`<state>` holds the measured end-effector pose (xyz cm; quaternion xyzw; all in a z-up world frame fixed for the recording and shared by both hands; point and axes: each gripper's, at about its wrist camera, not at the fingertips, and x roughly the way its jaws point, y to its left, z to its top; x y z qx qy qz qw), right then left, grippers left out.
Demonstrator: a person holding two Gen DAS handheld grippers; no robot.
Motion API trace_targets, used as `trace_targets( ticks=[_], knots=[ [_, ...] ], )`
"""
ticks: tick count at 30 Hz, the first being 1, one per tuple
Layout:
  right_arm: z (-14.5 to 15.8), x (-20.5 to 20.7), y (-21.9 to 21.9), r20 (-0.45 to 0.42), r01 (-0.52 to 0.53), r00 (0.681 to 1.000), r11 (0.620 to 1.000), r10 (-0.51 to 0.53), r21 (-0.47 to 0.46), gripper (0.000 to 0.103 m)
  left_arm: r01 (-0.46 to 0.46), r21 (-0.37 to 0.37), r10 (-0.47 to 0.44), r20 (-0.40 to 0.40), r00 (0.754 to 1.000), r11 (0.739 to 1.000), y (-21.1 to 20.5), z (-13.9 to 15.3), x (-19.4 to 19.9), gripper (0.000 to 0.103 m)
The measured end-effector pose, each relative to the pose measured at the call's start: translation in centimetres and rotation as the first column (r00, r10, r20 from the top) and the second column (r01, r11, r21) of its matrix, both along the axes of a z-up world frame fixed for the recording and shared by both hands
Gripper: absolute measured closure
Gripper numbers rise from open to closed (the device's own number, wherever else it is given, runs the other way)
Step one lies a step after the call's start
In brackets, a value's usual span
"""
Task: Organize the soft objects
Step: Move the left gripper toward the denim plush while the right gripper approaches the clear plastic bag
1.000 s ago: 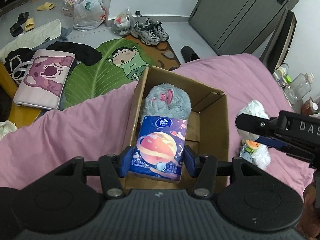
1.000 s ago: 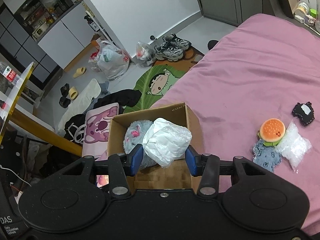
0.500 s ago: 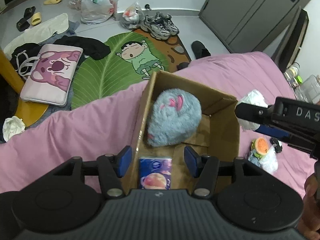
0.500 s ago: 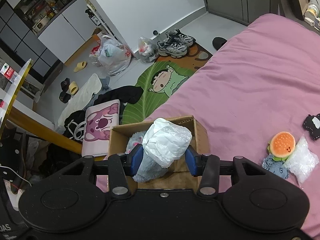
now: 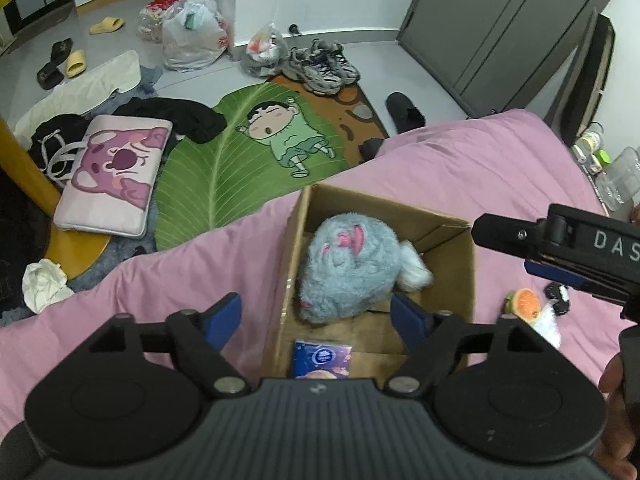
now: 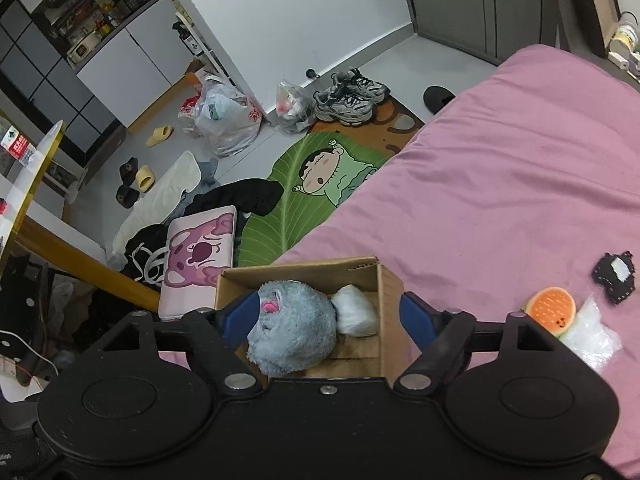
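Note:
An open cardboard box (image 5: 452, 284) (image 6: 390, 280) stands on the pink bed. Inside lie a grey plush toy (image 5: 348, 268) (image 6: 292, 332), a white bagged bundle (image 5: 412, 266) (image 6: 356, 314) and a blue tissue pack (image 5: 322, 360). My left gripper (image 5: 318, 316) hovers above the box, its jaws opening with nothing pressed between them. My right gripper (image 6: 328, 316) hangs over the box too, jaws opening, the white bundle lying free below. In the left wrist view the right gripper's body (image 5: 560, 248) reaches in from the right edge.
On the bed right of the box lie a burger plush (image 6: 552, 314) (image 5: 524, 302), a clear plastic bag (image 6: 590, 334) and a black patch (image 6: 614, 276). Beyond the bed edge the floor holds a leaf rug (image 5: 240, 160), a pink cushion (image 5: 116, 172), sneakers (image 5: 324, 64), bags and slippers.
The left gripper let the tissue pack drop into the box, opened wide and rose. The right gripper opened and the white bundle fell into the box beside the grey plush.

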<state>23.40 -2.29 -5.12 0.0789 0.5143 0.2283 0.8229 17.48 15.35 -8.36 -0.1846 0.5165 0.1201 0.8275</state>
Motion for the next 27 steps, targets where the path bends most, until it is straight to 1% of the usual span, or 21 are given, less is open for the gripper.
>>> trace_targets(
  ticks=[1,3,7,9,11,14,16,21,23,27],
  knots=[
    [0.2,-0.1,-0.3,0.002,-0.003,1.000,1.000,0.003,0.002,0.021,0.010,-0.004,-0.010,0.001,1.000,1.000,-0.2,0.2,0.1,0.018],
    [0.6,-0.5,-0.8,0.010,-0.012,1.000,1.000,0.012,0.004,0.018,0.022,0.010,-0.022,-0.015,1.000,1.000,-0.4,0.4,0.1,0.010],
    [1.5,-0.8,-2.1,0.016,-0.013,1.000,1.000,0.013,0.008,0.015,0.033,0.048,-0.033,0.000,0.999,0.998,-0.8,1.0,-0.2,0.009],
    [1.9,-1.0,-3.0,0.025,-0.012,1.000,1.000,0.012,0.010,0.014,0.035,0.040,-0.035,0.004,0.999,0.999,-0.9,1.4,-0.2,0.008],
    [2.4,-1.3,-3.8,0.039,-0.010,0.999,1.000,0.009,0.012,0.010,0.035,0.035,-0.035,0.011,0.999,0.999,-1.0,1.8,-0.2,0.008],
    [2.9,-1.6,-5.1,0.048,0.001,0.999,1.000,-0.002,0.020,0.008,0.035,0.041,-0.036,0.039,0.999,0.999,-1.1,2.7,-0.4,0.001],
    [3.1,-1.8,-5.8,0.051,-0.001,0.999,1.000,0.000,0.026,0.007,0.039,0.046,-0.042,0.060,0.997,0.998,-1.3,3.2,-0.6,0.000],
    [3.4,-2.3,-7.4,0.065,-0.002,0.998,1.000,0.000,0.029,0.004,0.045,0.030,-0.047,0.087,0.995,0.999,-1.9,4.1,-0.6,0.000],
    [3.5,-2.4,-8.0,0.072,0.002,0.997,1.000,-0.005,0.031,0.000,0.056,0.034,-0.059,0.100,0.993,0.998,-2.3,4.4,-0.6,0.000],
    [3.6,-2.7,-9.5,0.083,0.005,0.996,0.999,-0.008,0.039,0.000,0.084,0.036,-0.087,0.119,0.989,0.996,-3.4,4.7,-0.7,0.000]
  ],
)
